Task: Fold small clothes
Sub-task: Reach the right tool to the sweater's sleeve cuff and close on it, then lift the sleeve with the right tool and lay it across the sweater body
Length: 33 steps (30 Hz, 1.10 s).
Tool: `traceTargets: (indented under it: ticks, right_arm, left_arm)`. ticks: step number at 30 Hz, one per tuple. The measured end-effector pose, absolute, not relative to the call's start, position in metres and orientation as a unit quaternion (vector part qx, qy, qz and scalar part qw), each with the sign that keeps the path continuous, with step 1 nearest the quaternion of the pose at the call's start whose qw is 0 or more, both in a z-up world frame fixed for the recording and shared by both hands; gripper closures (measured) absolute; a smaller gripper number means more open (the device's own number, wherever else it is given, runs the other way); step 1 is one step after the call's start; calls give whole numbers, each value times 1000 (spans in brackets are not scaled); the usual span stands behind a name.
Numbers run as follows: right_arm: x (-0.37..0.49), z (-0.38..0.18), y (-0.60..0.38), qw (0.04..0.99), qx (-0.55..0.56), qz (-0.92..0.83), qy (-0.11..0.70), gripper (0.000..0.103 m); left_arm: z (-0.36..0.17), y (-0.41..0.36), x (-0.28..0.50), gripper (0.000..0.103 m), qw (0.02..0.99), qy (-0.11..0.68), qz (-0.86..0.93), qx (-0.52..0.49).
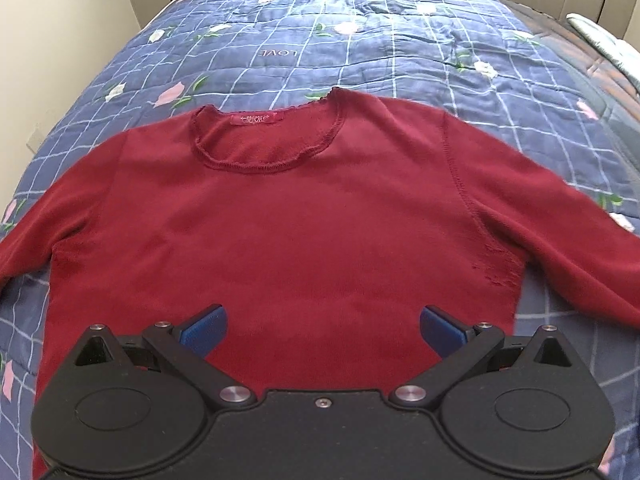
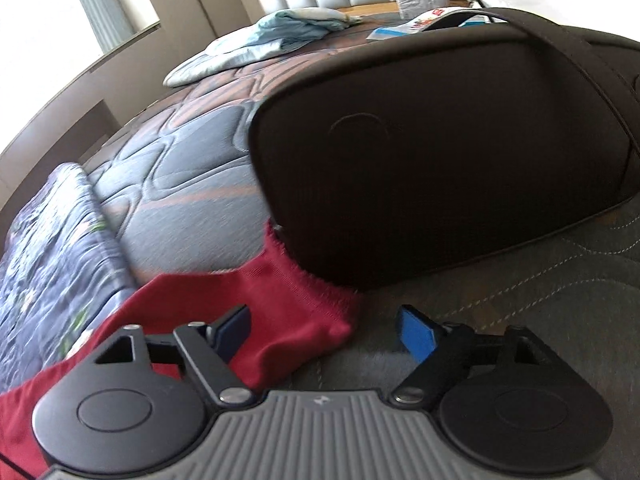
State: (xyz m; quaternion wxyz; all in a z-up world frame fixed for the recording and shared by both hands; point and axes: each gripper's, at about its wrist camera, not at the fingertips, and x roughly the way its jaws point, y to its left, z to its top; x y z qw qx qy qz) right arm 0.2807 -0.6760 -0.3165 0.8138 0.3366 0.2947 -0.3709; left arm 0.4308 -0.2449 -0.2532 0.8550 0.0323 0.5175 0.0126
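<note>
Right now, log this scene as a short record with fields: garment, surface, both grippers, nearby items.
garment: red sweater, spread flat, neckline away from the camera, sleeves out to both sides
surface: blue floral quilt on a bed
left gripper: open, over the lower body of the sweater
right gripper: open, over the sleeve cuff, pads not pressing it
nearby: black bag against the cuff; light blue folded cloth farther back

obstacle: black bag (image 2: 440, 152) on sleeve cuff (image 2: 316, 300) | left: quilt (image 2: 44, 248) open
</note>
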Motion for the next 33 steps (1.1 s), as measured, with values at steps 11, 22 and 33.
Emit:
traceTargets:
  ticks: [11, 22, 33]
  right_arm:
    - [293, -315, -669, 812, 306, -377, 325, 95]
    - [326, -228, -598, 895, 210, -273, 285, 96]
    - [433, -124, -442, 962, 145, -53, 226, 96]
  left_arm:
    - [-253, -238, 442, 1, 857, 515, 22, 20]
    - [-251, -208, 449, 1, 858, 512, 5, -18]
    - [-220, -126, 453, 1, 871, 489, 10, -43]
